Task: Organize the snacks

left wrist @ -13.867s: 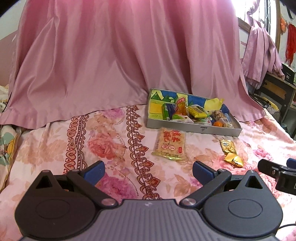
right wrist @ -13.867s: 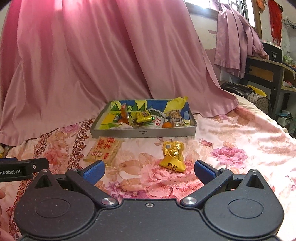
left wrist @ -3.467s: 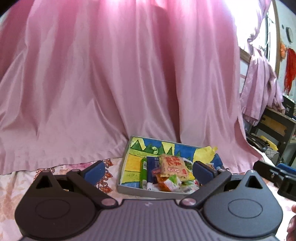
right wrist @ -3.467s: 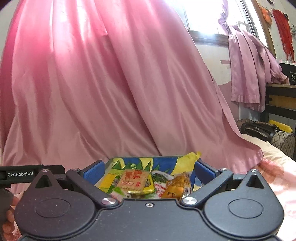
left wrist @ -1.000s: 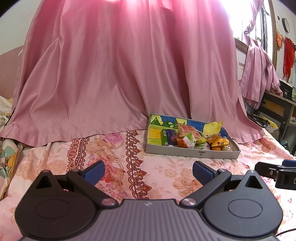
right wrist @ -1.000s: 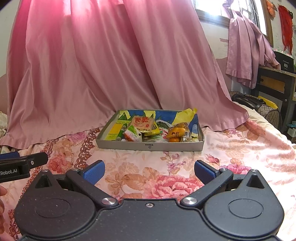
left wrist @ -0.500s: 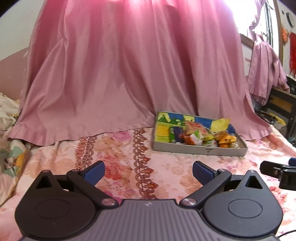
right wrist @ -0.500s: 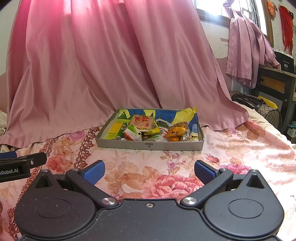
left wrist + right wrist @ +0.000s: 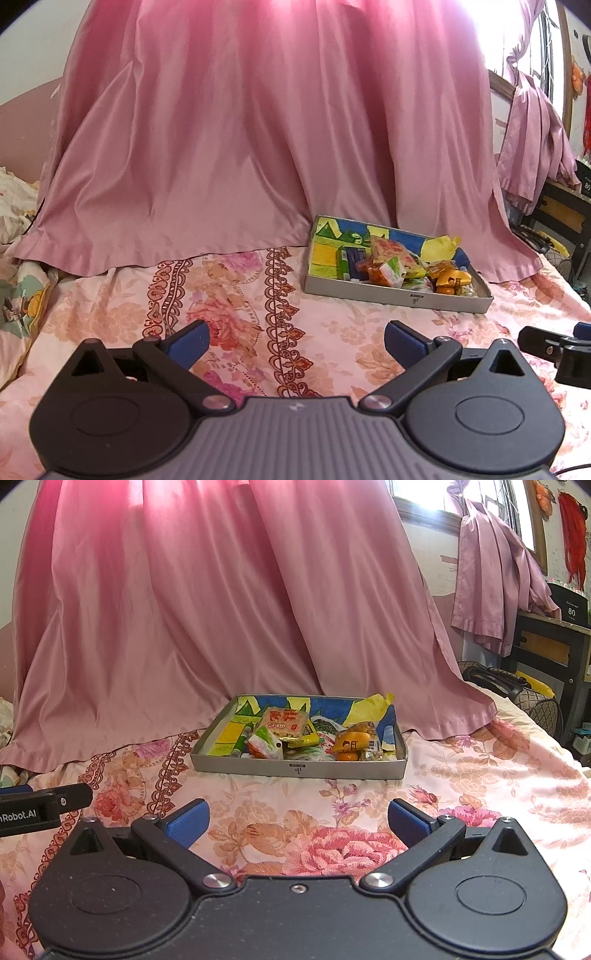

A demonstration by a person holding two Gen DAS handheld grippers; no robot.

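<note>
A shallow grey tray [image 9: 369,293] [image 9: 332,768] with a colourful lining sits on the floral bedspread and holds several snack packets. On top lie an orange rice-cracker packet [image 9: 283,719] [image 9: 389,251] and a yellow-orange packet [image 9: 351,740] [image 9: 448,275]. My left gripper [image 9: 295,341] is open, well short of the tray and to its left, with nothing between its fingers. Low over the bedspread in front of the tray, my right gripper [image 9: 297,821] is open and holds nothing.
A pink curtain [image 9: 221,609] hangs down to the bed just behind the tray. A dark wooden cabinet [image 9: 554,653] and a black bag [image 9: 491,679] stand off the bed's right side. A pillow [image 9: 18,302] lies at the far left.
Both snack packets that lay on the bedspread earlier now lie in the tray. In the last second both grippers drew back from the tray, and the left one swung a little leftward.
</note>
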